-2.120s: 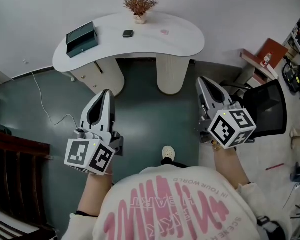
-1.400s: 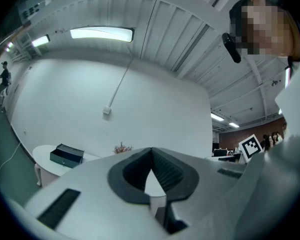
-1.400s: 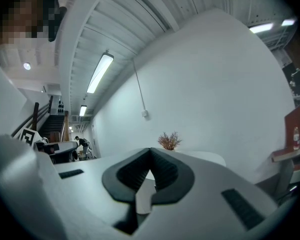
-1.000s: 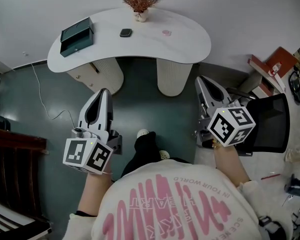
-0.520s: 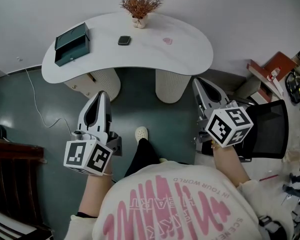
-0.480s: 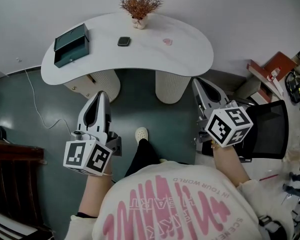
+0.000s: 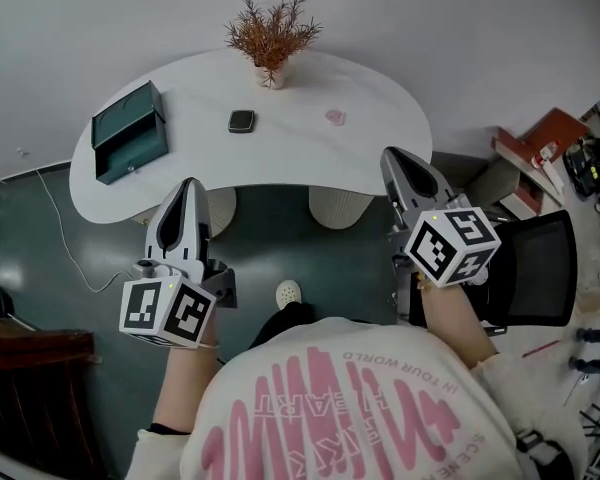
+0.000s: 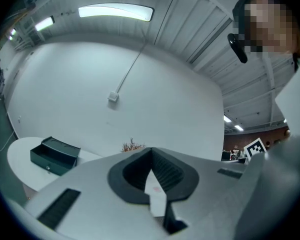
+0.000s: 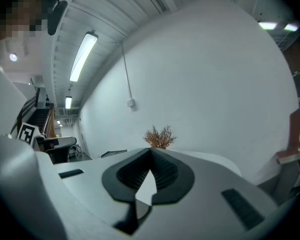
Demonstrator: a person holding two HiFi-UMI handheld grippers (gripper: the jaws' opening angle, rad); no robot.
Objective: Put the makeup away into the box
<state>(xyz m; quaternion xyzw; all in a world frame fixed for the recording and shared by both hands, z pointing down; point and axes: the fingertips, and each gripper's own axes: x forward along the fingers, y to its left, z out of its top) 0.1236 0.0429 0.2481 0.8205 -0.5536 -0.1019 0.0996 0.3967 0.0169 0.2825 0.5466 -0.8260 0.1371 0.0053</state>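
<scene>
Box: the dark green box [image 7: 128,128] sits on the left end of the table with its lid raised. We also see it low on the left in the left gripper view [image 8: 55,155].
Makeup: a small dark compact [image 7: 241,120] lies near the middle of the table, well apart from the box. To its right lies a small pink item [image 7: 334,117], too small for us to identify.
Plant: a dried reddish plant [image 7: 270,38] in a pale pot stands at the back edge, behind the gap between compact and pink item.
Table: the table [image 7: 385,88] is white and kidney-shaped, on rounded ribbed legs, set against a pale wall [image 7: 480,28].
Room: the floor [image 7: 40,238] is dark green, with a thin cable [image 7: 75,258] trailing at the left. A black chair [image 7: 535,258] stands at the right, beside a low shelf [image 7: 540,138].
Left gripper: we hold the left gripper [image 7: 189,184] about level, pointing at the table. Its tip lies at the near edge in the head view, and the jaws are pressed together with nothing between them.
Right gripper: we hold the right gripper [image 7: 392,156] tipped slightly down, its tip over the table's right end. The jaws are closed tight and empty.
</scene>
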